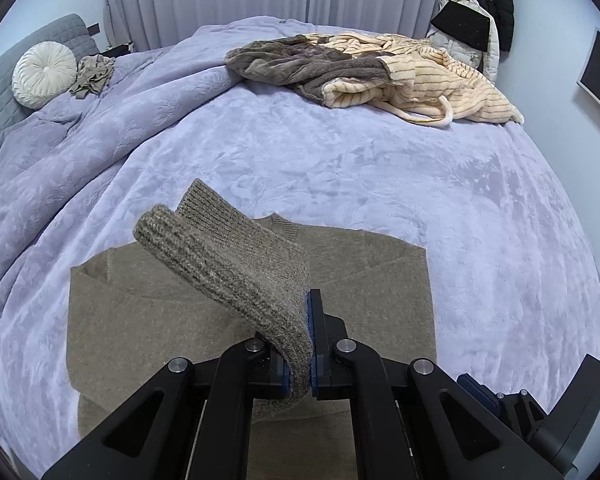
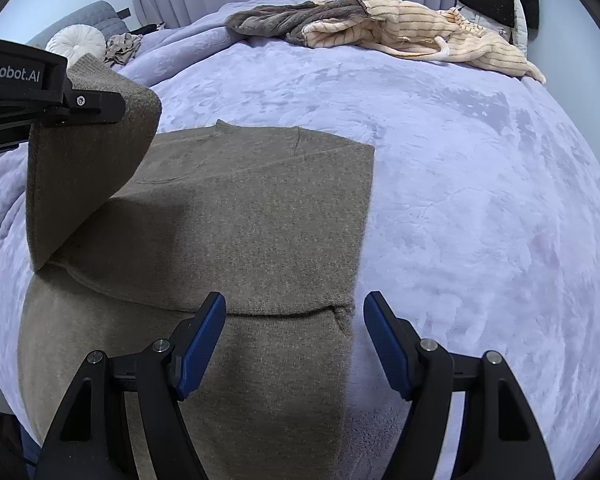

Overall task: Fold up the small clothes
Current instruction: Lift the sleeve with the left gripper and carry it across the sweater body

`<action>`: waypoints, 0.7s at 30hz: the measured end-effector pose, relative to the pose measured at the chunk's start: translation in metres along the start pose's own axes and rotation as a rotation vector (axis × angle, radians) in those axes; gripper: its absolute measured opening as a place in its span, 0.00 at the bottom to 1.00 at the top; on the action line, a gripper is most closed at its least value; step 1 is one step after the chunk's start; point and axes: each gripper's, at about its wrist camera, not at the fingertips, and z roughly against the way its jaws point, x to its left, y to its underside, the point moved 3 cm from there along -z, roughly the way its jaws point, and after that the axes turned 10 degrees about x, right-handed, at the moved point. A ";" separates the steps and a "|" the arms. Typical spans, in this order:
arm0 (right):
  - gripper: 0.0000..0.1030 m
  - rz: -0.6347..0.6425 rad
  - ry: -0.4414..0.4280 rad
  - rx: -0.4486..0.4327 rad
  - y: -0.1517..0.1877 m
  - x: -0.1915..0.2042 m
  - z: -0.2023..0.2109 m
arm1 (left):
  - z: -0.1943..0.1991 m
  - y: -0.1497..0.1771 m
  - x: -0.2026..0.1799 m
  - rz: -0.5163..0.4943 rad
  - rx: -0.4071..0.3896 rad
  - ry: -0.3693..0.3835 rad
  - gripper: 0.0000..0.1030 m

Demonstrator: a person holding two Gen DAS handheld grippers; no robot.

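Observation:
A grey-brown knit sweater [image 1: 148, 320] lies flat on the lavender bed cover [image 1: 340, 168], its right side folded in. My left gripper [image 1: 300, 344] is shut on the sweater's left sleeve cuff [image 1: 220, 256] and holds it lifted above the body. In the right wrist view the sweater [image 2: 252, 208] lies below me, the lifted sleeve [image 2: 84, 168] hangs at the left under the left gripper [image 2: 100, 104]. My right gripper [image 2: 294, 340] is open and empty, just above the sweater's right folded edge.
A pile of brown and cream striped clothes [image 1: 380, 68] lies at the far side of the bed. A round white cushion [image 1: 44, 74] and a small beige garment [image 1: 94, 74] rest at the far left. Jackets [image 1: 488, 12] hang at the back right.

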 end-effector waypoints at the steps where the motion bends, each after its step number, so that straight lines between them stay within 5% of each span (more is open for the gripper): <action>1: 0.73 -0.002 0.001 0.000 0.000 -0.001 0.000 | 0.000 0.001 -0.003 -0.007 0.002 0.000 0.07; 12: 0.72 -0.038 0.001 -0.008 0.002 -0.022 0.000 | -0.003 0.038 -0.041 -0.182 0.041 -0.013 0.07; 21: 0.72 -0.050 0.008 -0.019 0.001 -0.030 0.003 | -0.034 0.048 -0.060 -0.203 0.104 -0.008 0.06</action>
